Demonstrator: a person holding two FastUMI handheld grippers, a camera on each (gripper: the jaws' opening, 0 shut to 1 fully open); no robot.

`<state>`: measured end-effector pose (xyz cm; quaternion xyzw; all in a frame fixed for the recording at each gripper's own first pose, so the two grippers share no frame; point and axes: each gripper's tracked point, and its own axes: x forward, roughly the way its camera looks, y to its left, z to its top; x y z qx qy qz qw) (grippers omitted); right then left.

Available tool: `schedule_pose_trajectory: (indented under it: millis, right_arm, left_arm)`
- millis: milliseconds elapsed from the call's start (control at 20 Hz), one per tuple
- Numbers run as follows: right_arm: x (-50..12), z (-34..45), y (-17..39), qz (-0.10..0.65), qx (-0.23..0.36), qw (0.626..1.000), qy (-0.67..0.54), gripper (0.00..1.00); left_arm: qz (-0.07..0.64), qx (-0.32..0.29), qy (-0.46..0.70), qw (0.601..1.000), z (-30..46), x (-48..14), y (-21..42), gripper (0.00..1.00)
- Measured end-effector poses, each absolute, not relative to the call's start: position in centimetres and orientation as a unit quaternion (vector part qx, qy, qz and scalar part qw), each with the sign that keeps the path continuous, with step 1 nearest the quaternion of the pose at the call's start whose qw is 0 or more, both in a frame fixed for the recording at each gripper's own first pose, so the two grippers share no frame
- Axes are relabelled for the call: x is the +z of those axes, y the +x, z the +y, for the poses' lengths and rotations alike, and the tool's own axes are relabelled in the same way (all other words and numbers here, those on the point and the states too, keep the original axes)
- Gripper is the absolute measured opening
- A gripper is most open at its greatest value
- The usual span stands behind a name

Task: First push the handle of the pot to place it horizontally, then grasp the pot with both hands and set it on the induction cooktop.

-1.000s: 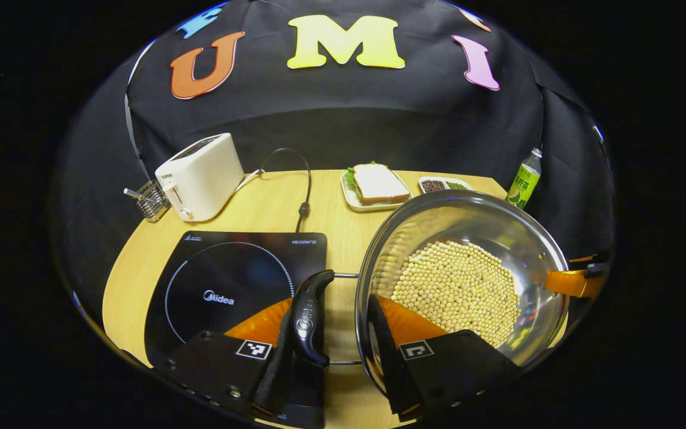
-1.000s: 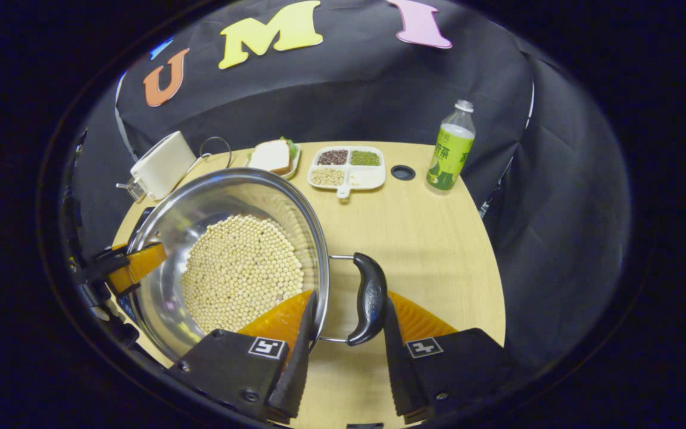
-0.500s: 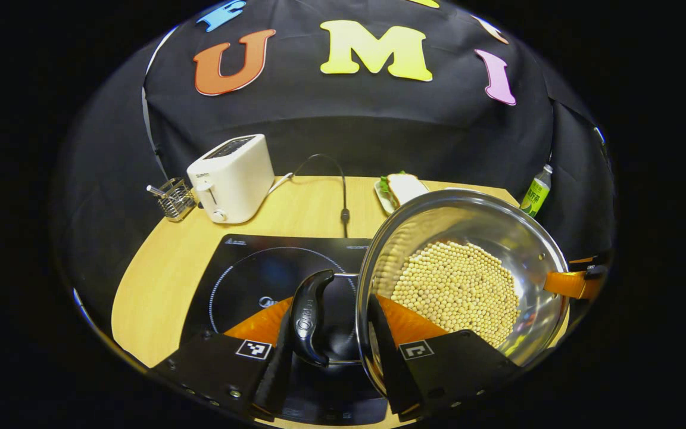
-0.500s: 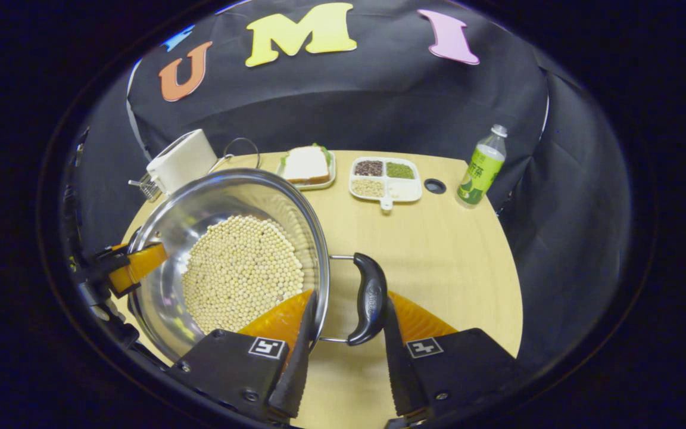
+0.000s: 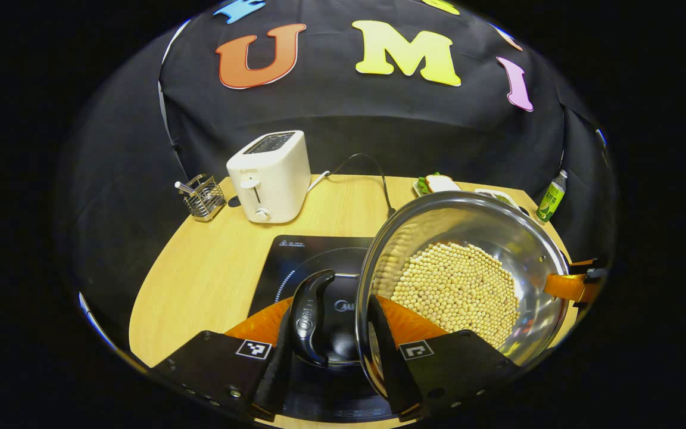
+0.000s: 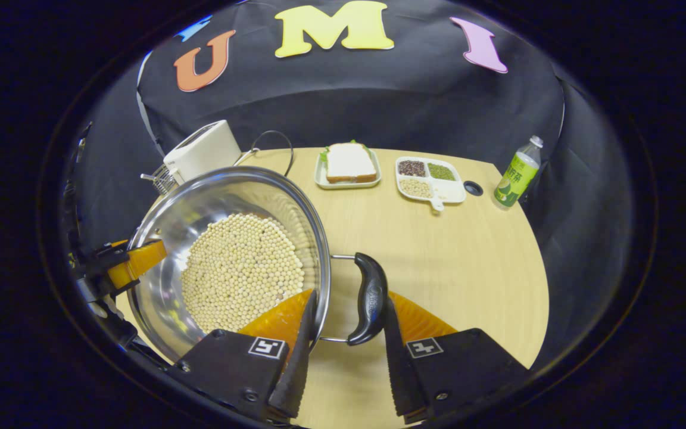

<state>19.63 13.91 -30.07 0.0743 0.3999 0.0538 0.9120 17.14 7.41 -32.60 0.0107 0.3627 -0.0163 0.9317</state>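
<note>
The steel pot (image 5: 501, 235), filled with pale soybeans (image 5: 456, 286), hangs above the table between both grippers. My left gripper (image 5: 330, 310) is shut on the pot: one finger bears on the black left handle (image 5: 308, 313), the other on the inside of the wall. My right gripper (image 6: 349, 298) clamps the black right handle (image 6: 370, 298) and the pot (image 6: 200, 205) wall the same way. The black induction cooktop (image 5: 301, 256) lies under the left handle and the pot's left side. Across the pot, an orange finger of each gripper shows in the other's view.
A white toaster (image 5: 271, 176) and a wire basket (image 5: 200, 196) stand behind the cooktop, with a black cord (image 5: 376, 173). At the back of the table are a sandwich plate (image 6: 349, 164), a divided dish of beans (image 6: 429, 179) and a green bottle (image 6: 515, 173).
Both grippers have carried the pot to the left. The cooktop, earlier left of the pot, now lies beneath its left handle and side. Both grips are unchanged.
</note>
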Motion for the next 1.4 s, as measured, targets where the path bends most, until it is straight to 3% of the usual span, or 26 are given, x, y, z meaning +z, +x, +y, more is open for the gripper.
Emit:
schedule_pose_trajectory:
  millis: [600,1150,1200,1250,1300,1350,1400]
  right_arm:
    - [-30.4,22.6,21.5,0.418,0.056,0.903,0.080,0.58]
    - [-30.8,24.8,22.5,0.414,0.045,0.906,0.076,0.58]
    - [-30.7,24.8,22.4,0.415,0.041,0.906,0.075,0.59]
    - [-30.7,24.6,22.4,0.415,0.039,0.906,0.071,0.59]
    - [-30.7,24.6,22.3,0.414,0.037,0.906,0.076,0.62]
    - [-30.9,24.7,22.2,0.412,0.034,0.907,0.082,0.63]
    - [-30.9,24.5,22.2,0.412,0.032,0.907,0.082,0.63]
  left_arm:
    - [0.368,-0.008,0.024,0.929,15.7,-33.7,19.3,0.63]
    - [0.380,-0.007,0.011,0.925,17.2,-35.8,19.8,0.63]
    - [0.388,-0.008,0.003,0.922,17.2,-36.3,19.7,0.64]
    - [0.381,-0.011,0.002,0.925,17.1,-36.0,19.7,0.77]
    - [0.382,-0.014,0.007,0.924,17.1,-36.2,19.8,0.67]
    - [0.383,-0.016,0.013,0.924,17.2,-36.1,19.7,0.67]
    - [0.379,-0.015,0.015,0.925,17.0,-36.2,19.9,0.78]
